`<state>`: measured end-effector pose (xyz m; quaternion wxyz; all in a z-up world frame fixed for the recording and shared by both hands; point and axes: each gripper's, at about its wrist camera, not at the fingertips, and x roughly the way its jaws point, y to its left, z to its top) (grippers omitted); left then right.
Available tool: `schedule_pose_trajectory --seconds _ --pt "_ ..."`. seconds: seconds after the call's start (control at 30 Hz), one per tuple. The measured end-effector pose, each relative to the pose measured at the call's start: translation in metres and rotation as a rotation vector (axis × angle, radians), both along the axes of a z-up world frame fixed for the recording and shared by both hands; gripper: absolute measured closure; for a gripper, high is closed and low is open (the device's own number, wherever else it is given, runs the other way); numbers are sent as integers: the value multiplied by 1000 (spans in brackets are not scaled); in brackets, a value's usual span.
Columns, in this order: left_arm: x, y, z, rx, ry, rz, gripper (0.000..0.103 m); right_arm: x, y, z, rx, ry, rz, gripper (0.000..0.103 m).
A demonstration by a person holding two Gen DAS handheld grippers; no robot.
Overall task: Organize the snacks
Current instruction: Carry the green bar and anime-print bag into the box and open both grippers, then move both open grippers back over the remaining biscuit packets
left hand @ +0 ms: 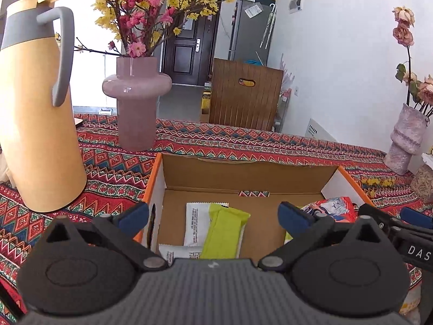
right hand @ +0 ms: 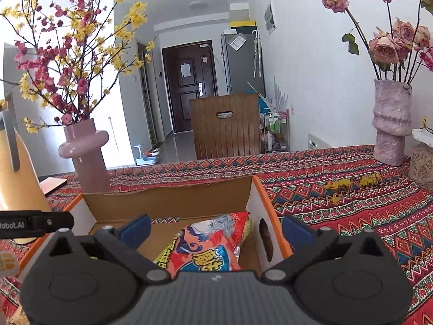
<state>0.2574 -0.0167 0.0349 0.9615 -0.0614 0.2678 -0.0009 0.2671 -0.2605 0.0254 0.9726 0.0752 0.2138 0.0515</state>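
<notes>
Release step: I held both tongs, left [left hand: 213,214] and right [right hand: 215,227], spread and empty over the cardboard box [left hand: 243,173], where the green bar [left hand: 224,230] and red snack bag [right hand: 208,246] lay. Next, I judged, I should withdraw and fetch further snacks.

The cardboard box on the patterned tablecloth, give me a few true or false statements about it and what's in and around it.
1. The cardboard box lies open with snacks inside. True.
2. A lime-green bar lies in the box. True.
3. The left gripper clamps the green bar. False: its fingers stand wide apart, gripping nothing.
4. The red snack bag lies outside the box. False: it is inside, by the right wall.
5. The pink vase stands inside the box. False: it stands on the tablecloth behind it.
</notes>
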Motion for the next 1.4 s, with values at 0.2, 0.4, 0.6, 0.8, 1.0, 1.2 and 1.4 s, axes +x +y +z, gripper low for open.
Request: schedule_pose_trajectory --seconds 0.2,0.4,0.6,0.8,1.0,1.2,1.4 --pt "-2 -1 3 6 -10 -2 0 -4 -3 4 11 -21 -2 0" --pt "-13 -3 15 22 -47 20 0 -8 -5 14 15 -40 -5 0" --pt "-28 -2 25 26 -61 35 0 -24 -2 30 2 -79 9 0" --pt "-50 1 27 43 -62 42 0 -48 1 37 -20 -87 26 0" --pt "-77 6 19 62 -52 51 0 -73 2 34 -49 -67 40 0" --pt "-98 13 -2 70 2 43 0 -97 1 21 -88 -24 54 0" --pt "-117 17 -25 70 47 23 0 -115 0 2 -103 35 68 0"
